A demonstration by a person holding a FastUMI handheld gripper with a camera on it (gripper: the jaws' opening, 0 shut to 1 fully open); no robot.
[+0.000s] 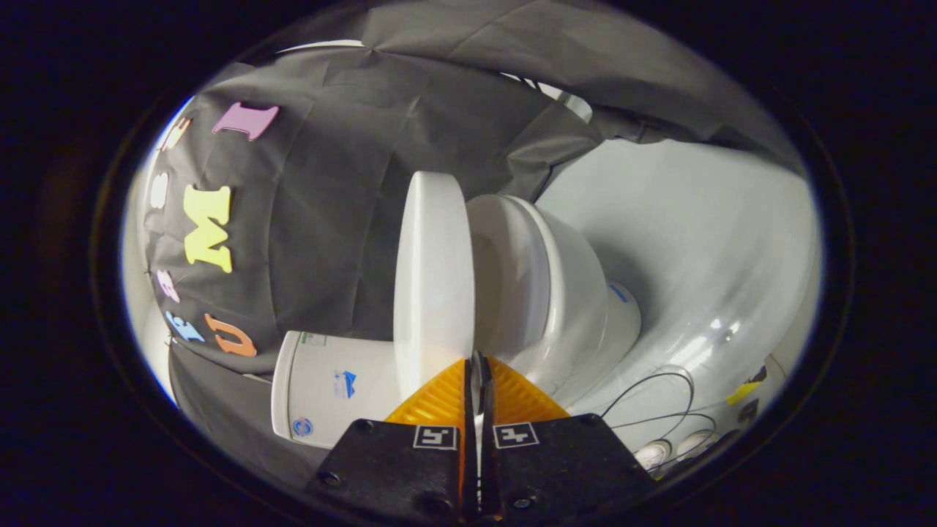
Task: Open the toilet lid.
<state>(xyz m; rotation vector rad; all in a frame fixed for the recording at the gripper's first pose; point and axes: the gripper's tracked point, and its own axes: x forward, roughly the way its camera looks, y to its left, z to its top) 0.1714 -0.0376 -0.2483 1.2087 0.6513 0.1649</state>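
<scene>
the view is sitting rolled onto its side, so the toilet (564, 293) is appearing to lie sideways just beyond the fingers of the hand-held gripper (479, 366). the toilet lid (432, 278) is standing raised, well apart from the seat (512, 271), its edge facing the camera, with the open bowl showing to the right of it. the lid's near rim is lying just ahead of the fingertips, about touching them. the fingers are pressing together with barely a slit between them, and nothing is showing held between them. the tank (329, 388) is lying left of the fingers, against the black cloth wall (329, 183). thin black cables (659, 410) are trailing over the pale floor (717, 241) to the right.
</scene>
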